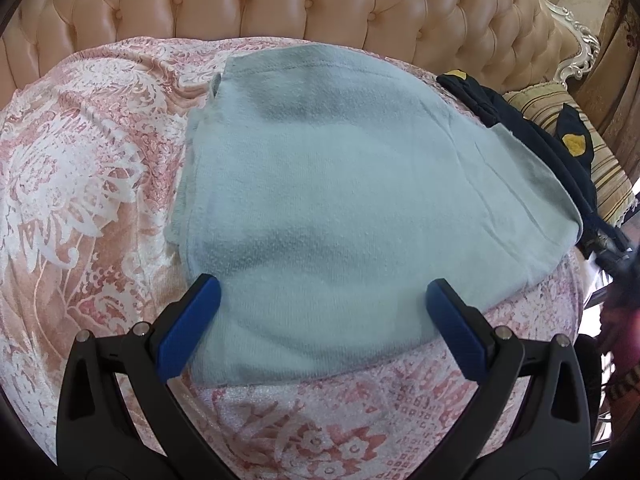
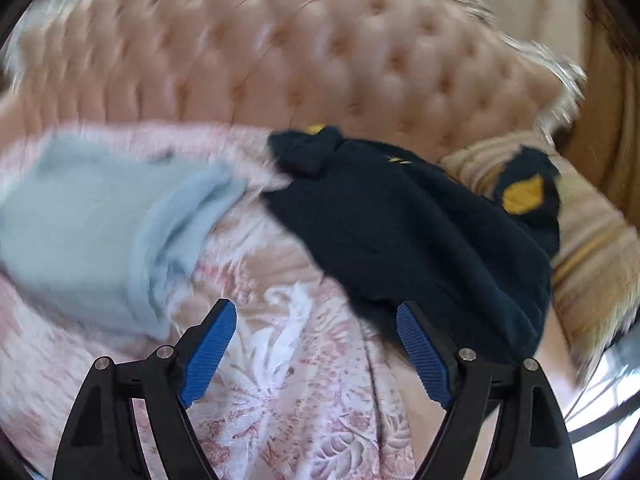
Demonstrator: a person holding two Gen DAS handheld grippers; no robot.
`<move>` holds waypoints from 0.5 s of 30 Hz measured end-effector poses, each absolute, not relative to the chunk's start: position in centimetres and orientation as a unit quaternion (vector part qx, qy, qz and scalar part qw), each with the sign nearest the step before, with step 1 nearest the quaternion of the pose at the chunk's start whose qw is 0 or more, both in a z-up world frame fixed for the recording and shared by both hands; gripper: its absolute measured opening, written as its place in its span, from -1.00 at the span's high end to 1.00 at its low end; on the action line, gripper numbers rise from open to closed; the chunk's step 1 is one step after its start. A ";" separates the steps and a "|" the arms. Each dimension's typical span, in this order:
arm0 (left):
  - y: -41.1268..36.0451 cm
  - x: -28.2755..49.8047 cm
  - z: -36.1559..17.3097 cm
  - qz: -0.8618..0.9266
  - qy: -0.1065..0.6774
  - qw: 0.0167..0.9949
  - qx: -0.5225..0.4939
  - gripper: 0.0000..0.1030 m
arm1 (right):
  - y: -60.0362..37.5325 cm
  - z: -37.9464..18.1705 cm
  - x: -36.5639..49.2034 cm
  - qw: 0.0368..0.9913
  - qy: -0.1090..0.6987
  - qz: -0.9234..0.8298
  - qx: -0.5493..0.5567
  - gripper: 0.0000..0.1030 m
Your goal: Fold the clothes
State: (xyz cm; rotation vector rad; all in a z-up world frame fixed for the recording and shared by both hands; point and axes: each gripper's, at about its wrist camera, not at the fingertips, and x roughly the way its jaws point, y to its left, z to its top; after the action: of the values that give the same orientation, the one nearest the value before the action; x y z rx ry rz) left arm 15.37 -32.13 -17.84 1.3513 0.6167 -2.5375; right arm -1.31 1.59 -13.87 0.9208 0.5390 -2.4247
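A pale blue garment (image 1: pixel 328 200) lies folded flat on the pink patterned sofa cover (image 1: pixel 80 184). My left gripper (image 1: pixel 324 292) hovers over its near edge, open, its blue pads (image 1: pixel 188 332) wide apart with nothing pinched. In the blurred right wrist view the same blue garment (image 2: pixel 92 232) sits at the left and a crumpled navy garment with yellow patches (image 2: pixel 412 240) at the right. My right gripper (image 2: pixel 316 316) is open above the bare cover, with its right pad (image 2: pixel 424 352) at the navy garment's near edge.
A tufted peach sofa back (image 1: pixel 280 4) runs along the far side. A striped cushion (image 1: pixel 592 156) lies behind the navy garment (image 1: pixel 532 132) at the right, under an ornate silver frame (image 1: pixel 576 36). The seat's edge drops off at the far right.
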 end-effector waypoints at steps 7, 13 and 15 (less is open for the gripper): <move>-32.0 15.4 -17.9 -0.860 0.200 0.102 0.459 -1.00 | -0.5 -14.4 1.3 0.330 0.245 -0.846 0.340 -0.60; -32.1 15.1 -17.9 -0.855 0.201 0.103 0.466 -1.00 | -1.1 -15.7 -0.7 0.373 0.195 -0.821 0.385 0.38; -32.0 15.0 -17.9 -0.855 0.200 0.106 0.467 -1.00 | -0.8 -15.9 -0.5 0.392 0.185 -0.809 0.397 0.38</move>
State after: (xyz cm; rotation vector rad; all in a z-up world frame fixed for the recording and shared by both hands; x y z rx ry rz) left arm 15.01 -31.98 -17.95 1.3755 0.5887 -2.5190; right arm -0.53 -0.83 -15.92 1.0087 0.4708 -2.0541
